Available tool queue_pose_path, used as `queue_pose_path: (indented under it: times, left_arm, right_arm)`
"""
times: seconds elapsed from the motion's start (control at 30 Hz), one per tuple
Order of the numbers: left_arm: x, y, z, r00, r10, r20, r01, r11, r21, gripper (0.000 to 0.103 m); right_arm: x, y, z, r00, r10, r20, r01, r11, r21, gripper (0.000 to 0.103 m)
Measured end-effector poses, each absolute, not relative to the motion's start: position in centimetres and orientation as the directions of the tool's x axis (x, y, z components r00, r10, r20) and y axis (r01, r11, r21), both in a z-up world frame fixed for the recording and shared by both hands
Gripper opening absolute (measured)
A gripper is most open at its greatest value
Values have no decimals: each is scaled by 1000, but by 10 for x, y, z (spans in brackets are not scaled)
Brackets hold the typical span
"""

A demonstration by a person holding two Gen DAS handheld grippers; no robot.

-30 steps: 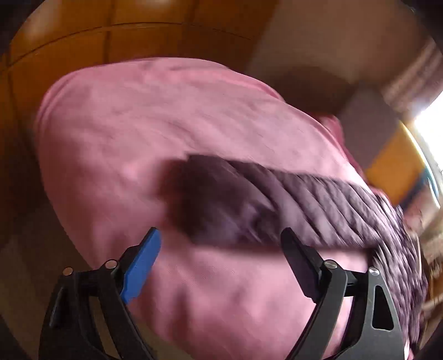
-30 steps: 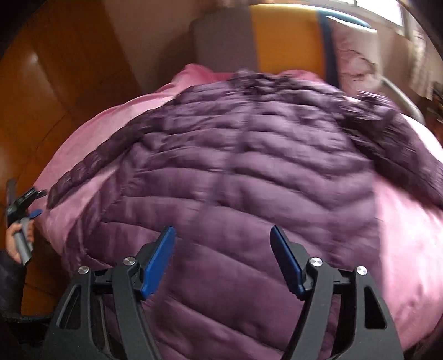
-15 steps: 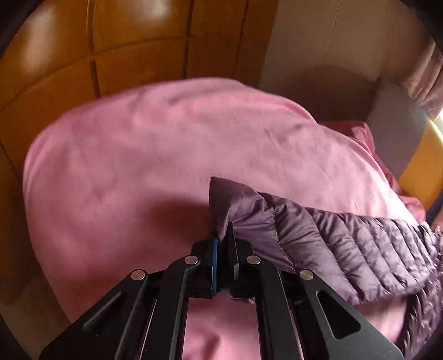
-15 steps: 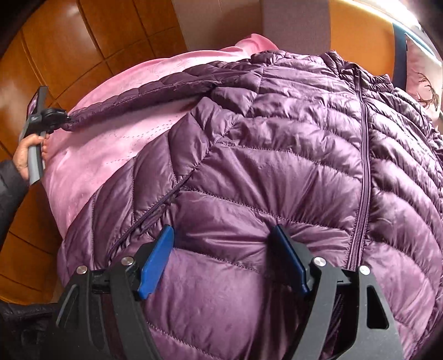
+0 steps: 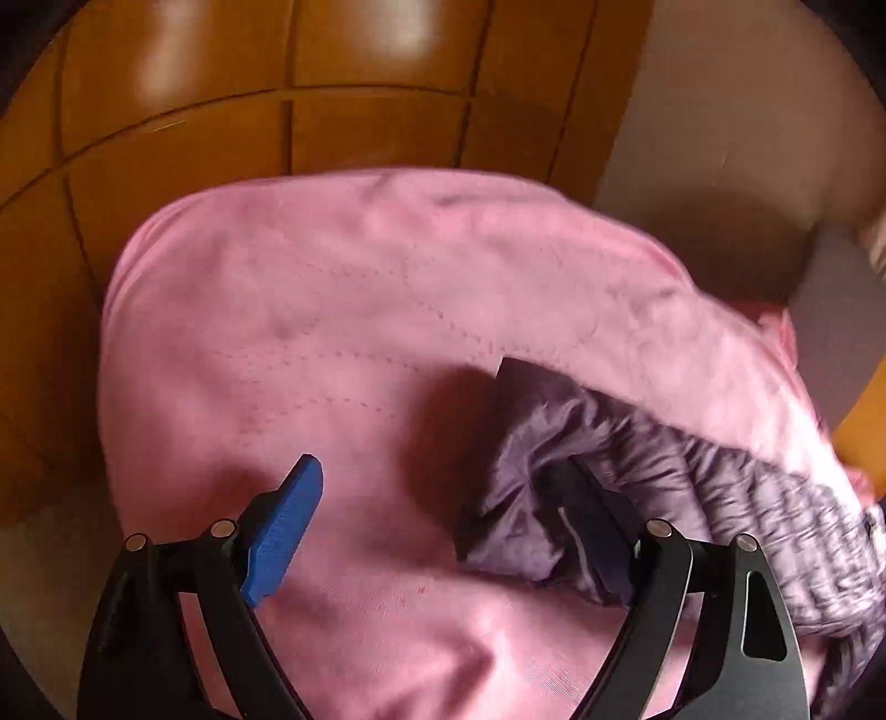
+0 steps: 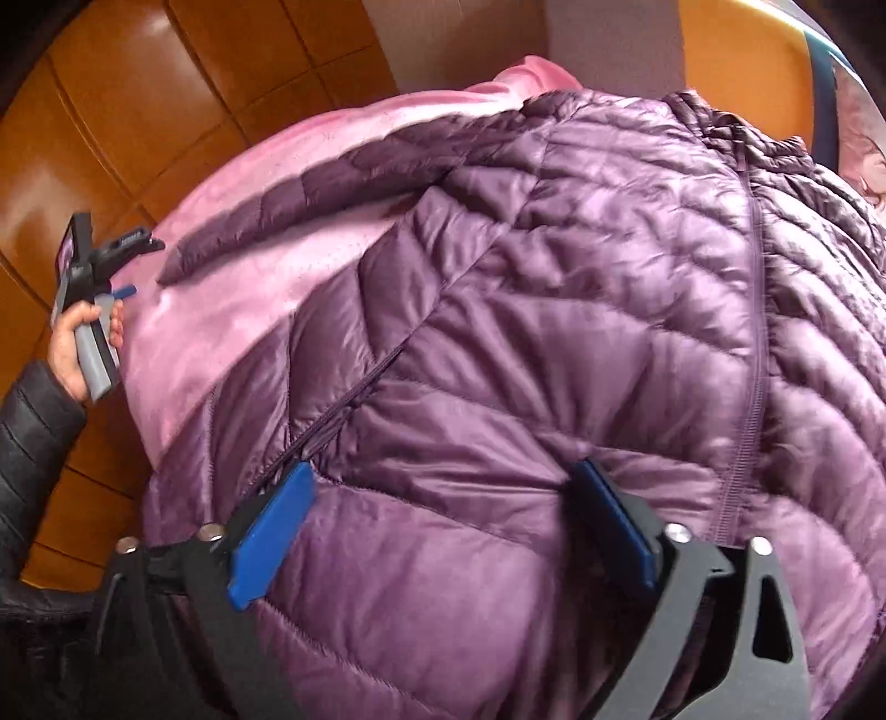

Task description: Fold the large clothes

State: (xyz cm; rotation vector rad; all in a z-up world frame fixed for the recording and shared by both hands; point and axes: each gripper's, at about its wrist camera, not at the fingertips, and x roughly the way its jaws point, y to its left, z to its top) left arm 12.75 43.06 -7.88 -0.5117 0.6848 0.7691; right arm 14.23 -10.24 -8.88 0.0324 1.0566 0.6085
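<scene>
We see a wooden floor (image 5: 183, 138) of orange-brown panels around a bed under a pink blanket (image 5: 343, 310), with a beige wall (image 5: 747, 111) behind and an orange and grey headboard (image 6: 736, 50) at the far end. The blanket's near left corner lies bare, with open cloth between the sleeve and the bed's edge.

The purple quilted jacket (image 6: 581, 310) lies spread front-up on the blanket, its zip running down the middle. One sleeve (image 6: 343, 188) stretches out to the bed's left edge; its cuff (image 5: 531, 443) lies crumpled on the pink cloth.

Our right tongs (image 6: 443, 526) stand wide apart over the jacket's lower front; the blue pads sit against the fabric but pinch nothing. Their jaws have just been opening.

Our left tongs (image 5: 443, 509) also stand wide; they have just been opening, and the cuff lies loose against the right finger, not pinched. From the right wrist view, the left hand (image 6: 77, 343) grips the handle by the bed's left edge.
</scene>
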Motion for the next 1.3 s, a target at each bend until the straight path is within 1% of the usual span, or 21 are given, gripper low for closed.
queue_pose_path:
  times: [0.07,0.1,0.13,0.17,0.2,0.27,0.37,0.47,0.57,0.6,0.7,0.8,0.83,0.87,0.9,0.93,1.0,1.1,1.17,1.23,1.3]
  left_arm:
    - [123,419,-66,565,426,-707,-745,630,-217,86]
    - [121,405,-58,612,395,-686,-710,656,-256,86]
    - [123,394,-53,637,370,-676,-681,682,-268,86]
    - [126,378,-48,663,343,-666,-642,718,-270,86]
    - [130,360,-43,685,319,-654,-603,753,-263,86]
    - [140,313,-35,737,236,-634,-488,834,-256,86]
    - [150,250,-30,787,124,-604,-340,904,-258,86]
    - [163,186,-32,794,-6,-609,-182,951,-248,86]
    - [175,127,-42,765,-98,-637,-45,978,-203,86]
    - [178,111,-46,752,-118,-648,-12,981,-192,86]
    - [182,70,-59,711,-179,-680,69,980,-186,86]
    - [185,35,-72,682,-183,-707,114,983,-145,86]
    - [187,29,-76,674,-179,-717,119,984,-133,86]
    - [187,23,-81,663,-176,-728,122,984,-126,86]
    - [187,20,-84,648,-180,-740,127,984,-128,86]
    - [190,16,-91,632,-176,-755,125,984,-126,86]
    - [192,13,-100,618,-154,-771,115,988,-105,86]
    - [190,12,-107,608,-152,-779,97,988,-117,88]
    - [191,12,-109,604,-148,-783,91,989,-117,88]
    - [190,12,-111,603,-148,-784,87,989,-119,88]
    - [190,13,-112,602,-146,-785,87,989,-117,88]
  right_arm:
    - [149,-144,-75,416,484,-770,-356,866,352,87]
    - [151,-166,-71,449,476,-756,-300,877,374,86]
    - [153,-191,-66,488,466,-738,-231,885,405,84]
    - [155,-228,-63,538,441,-719,-137,887,442,80]
    - [155,-257,-61,576,410,-708,-58,884,465,77]
    - [151,-333,-62,647,310,-697,140,850,508,68]
    - [137,-438,-71,698,139,-702,409,727,551,62]
    - [118,-526,-79,695,-36,-718,601,577,553,57]
    - [105,-592,-85,653,-165,-739,721,436,539,54]
    - [103,-610,-88,638,-193,-746,748,385,540,54]
    - [103,-649,-98,611,-210,-763,787,262,558,49]
    - [107,-670,-97,615,-232,-754,788,204,580,47]
    - [108,-675,-93,617,-235,-751,787,208,581,38]
    - [113,-677,-89,613,-235,-754,789,226,571,17]
    - [110,-678,-83,603,-246,-759,796,247,552,8]
    - [107,-674,-76,611,-259,-748,789,271,551,4]
    - [90,-661,-59,619,-301,-725,782,322,534,4]
    - [62,-642,-45,588,-378,-715,805,359,472,3]
    - [44,-632,-50,544,-406,-734,834,359,419,3]
    - [37,-625,-64,500,-390,-774,855,364,369,3]
    - [31,-620,-81,472,-368,-801,868,355,348,5]
